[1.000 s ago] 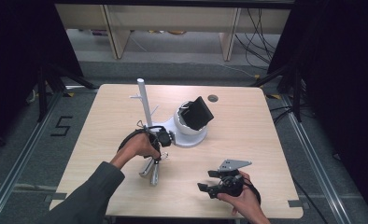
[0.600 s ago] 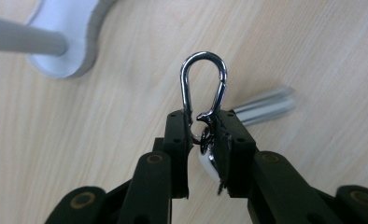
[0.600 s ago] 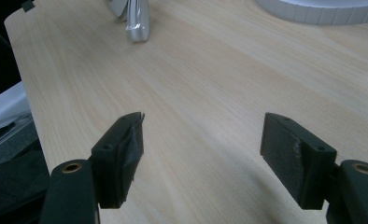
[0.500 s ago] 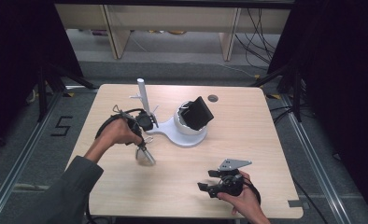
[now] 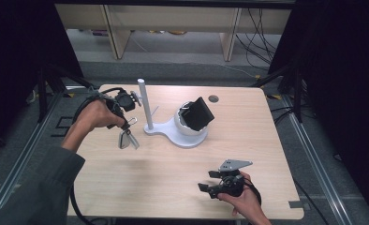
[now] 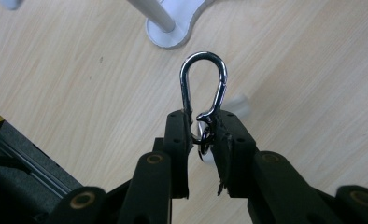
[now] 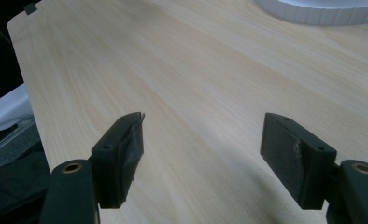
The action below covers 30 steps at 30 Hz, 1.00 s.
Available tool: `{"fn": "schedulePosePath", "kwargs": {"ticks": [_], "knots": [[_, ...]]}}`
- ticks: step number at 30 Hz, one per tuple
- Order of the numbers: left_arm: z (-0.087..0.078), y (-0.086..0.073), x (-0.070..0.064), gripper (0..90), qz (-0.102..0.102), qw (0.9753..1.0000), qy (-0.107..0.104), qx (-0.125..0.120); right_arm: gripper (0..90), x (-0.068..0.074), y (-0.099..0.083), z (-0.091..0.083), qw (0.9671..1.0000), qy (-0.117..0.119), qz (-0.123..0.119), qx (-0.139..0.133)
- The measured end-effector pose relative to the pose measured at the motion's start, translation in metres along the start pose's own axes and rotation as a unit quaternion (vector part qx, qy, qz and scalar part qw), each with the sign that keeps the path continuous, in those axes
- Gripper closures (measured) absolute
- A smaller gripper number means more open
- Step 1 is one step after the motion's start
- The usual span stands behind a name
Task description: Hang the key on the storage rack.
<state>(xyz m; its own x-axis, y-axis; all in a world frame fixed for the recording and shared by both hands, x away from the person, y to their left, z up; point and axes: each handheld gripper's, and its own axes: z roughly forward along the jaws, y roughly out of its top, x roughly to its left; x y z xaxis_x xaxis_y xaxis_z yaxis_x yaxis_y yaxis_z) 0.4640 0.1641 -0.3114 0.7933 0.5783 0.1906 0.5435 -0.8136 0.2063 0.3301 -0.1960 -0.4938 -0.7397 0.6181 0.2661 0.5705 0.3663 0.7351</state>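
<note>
Carabiner: polished silver metal, pear-shaped loop with a spring gate on one side; a small ring hung at its narrow end. It was held above the table, at about 9 o'clock from the white post.
Left gripper: jaws were clamped on the carabiner's narrow end, the loop pointing away from the hand.
Right gripper: jaws stood wide apart, holding nothing, low over the table at about 5 o'clock.
Stand: white, flat base with an upright post and a dome carrying a tilted black block, near the table's centre.
Table: pale wood grain.
</note>
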Motion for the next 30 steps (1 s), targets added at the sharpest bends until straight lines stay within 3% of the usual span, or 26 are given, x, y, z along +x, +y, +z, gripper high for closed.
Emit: {"fn": "schedulePosePath", "kwargs": {"ticks": [1, 2, 9, 12, 13, 14, 15, 16, 20, 21, 22, 23, 24, 25, 26, 28, 29, 30], "knots": [[-0.003, 0.000, 0.003, 75.0, -0.001, 1.0000, 0.000, 0.000, 31.1, 0.002, 0.000, 0.000, 0.9999, 0.002, 0.011, 0.003], [-0.006, 0.000, 0.005, 75.0, -0.006, 1.0000, 0.000, -0.004, 31.1, 0.000, 0.000, 0.000, 1.0000, -0.001, -0.003, 0.002], [-0.022, 0.001, 0.024, 75.0, -0.044, 0.9986, 0.013, -0.026, 31.1, 0.000, 0.000, 0.000, 1.0000, 0.003, -0.004, 0.003], [-0.027, 0.002, 0.030, 75.0, -0.050, 0.9982, 0.016, -0.028, 31.1, 0.001, 0.000, 0.001, 0.9999, 0.009, 0.005, 0.005], [-0.028, 0.003, 0.032, 75.0, -0.053, 0.9980, 0.019, -0.029, 31.1, -0.001, 0.000, 0.002, 0.9998, 0.016, -0.008, 0.003], [-0.028, 0.004, 0.033, 75.0, -0.058, 0.9975, 0.021, -0.035, 31.1, -0.001, 0.000, 0.002, 0.9999, 0.008, -0.007, 0.002], [-0.028, 0.005, 0.034, 75.0, -0.062, 0.9973, 0.017, -0.037, 31.1, -0.001, 0.000, 0.001, 0.9999, 0.001, -0.012, 0.002], [-0.028, 0.006, 0.035, 75.0, -0.061, 0.9974, 0.019, -0.034, 31.1, 0.001, 0.000, 0.002, 0.9999, 0.011, 0.004, 0.005], [-0.026, 0.011, 0.039, 75.0, -0.070, 0.9965, 0.024, -0.038, 31.1, -0.001, 0.000, 0.001, 0.9999, 0.000, -0.011, 0.004], [-0.025, 0.012, 0.039, 75.0, -0.072, 0.9964, 0.022, -0.038, 31.1, 0.002, 0.000, 0.002, 0.9999, 0.008, 0.007, 0.009], [-0.024, 0.014, 0.040, 75.0, -0.073, 0.9963, 0.023, -0.040, 31.1, 0.002, 0.000, 0.001, 0.9999, 0.009, 0.008, 0.009], [-0.023, 0.015, 0.040, 75.0, -0.073, 0.9964, 0.022, -0.038, 31.1, 0.002, 0.000, 0.002, 0.9999, 0.014, 0.007, 0.007], [-0.021, 0.017, 0.041, 75.0, -0.075, 0.9962, 0.023, -0.037, 31.1, 0.000, 0.000, 0.001, 0.9999, 0.004, -0.013, 0.003], [-0.020, 0.019, 0.042, 75.0, -0.077, 0.9959, 0.029, -0.037, 31.1, 0.000, 0.000, 0.001, 0.9999, 0.002, -0.013, 0.003], [-0.019, 0.020, 0.043, 75.0, -0.081, 0.9956, 0.024, -0.040, 31.1, 0.001, 0.000, 0.001, 0.9999, 0.008, 0.002, 0.007], [-0.016, 0.023, 0.043, 75.0, -0.076, 0.9960, 0.033, -0.033, 31.1, 0.002, 0.000, 0.002, 0.9999, 0.011, 0.006, 0.008], [-0.014, 0.025, 0.043, 75.0, -0.080, 0.9959, 0.028, -0.033, 31.1, 0.000, 0.000, 0.002, 0.9999, 0.010, -0.009, 0.003], [-0.013, 0.026, 0.044, 75.0, -0.080, 0.9961, 0.026, -0.030, 31.1, 0.002, 0.000, 0.001, 0.9999, 0.010, 0.004, 0.009]]}}
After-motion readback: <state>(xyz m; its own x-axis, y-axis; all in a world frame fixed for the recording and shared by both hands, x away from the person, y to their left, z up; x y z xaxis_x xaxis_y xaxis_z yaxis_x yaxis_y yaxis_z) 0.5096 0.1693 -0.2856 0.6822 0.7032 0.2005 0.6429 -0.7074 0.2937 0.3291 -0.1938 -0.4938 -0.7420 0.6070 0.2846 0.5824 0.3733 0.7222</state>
